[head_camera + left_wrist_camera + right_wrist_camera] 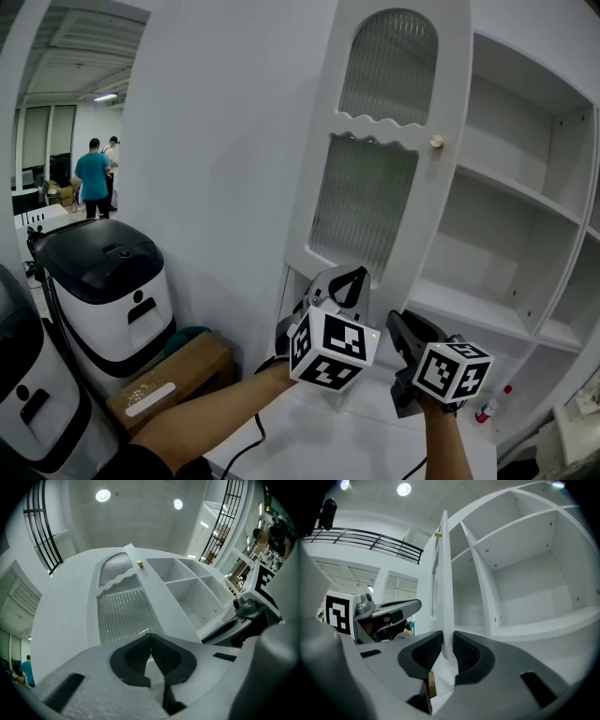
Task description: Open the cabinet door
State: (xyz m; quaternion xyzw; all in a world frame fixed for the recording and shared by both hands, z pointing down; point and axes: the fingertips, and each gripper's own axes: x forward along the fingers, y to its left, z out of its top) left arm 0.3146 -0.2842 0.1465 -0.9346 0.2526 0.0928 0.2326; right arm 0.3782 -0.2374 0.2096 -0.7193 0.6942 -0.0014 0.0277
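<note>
White shelves behind; right gripper seemingly clamps cabinet door edge; left gripper pinched together, empty.

We count two grippers, the left gripper and the right gripper, and two marker cubes, one on each. We count one cabinet door, with two ribbed panels and one knob. Around the cabinet we count two black-and-white machines, one cardboard box and one small bottle. In the background we count two people, and in the left gripper view two round ceiling lights.
</note>
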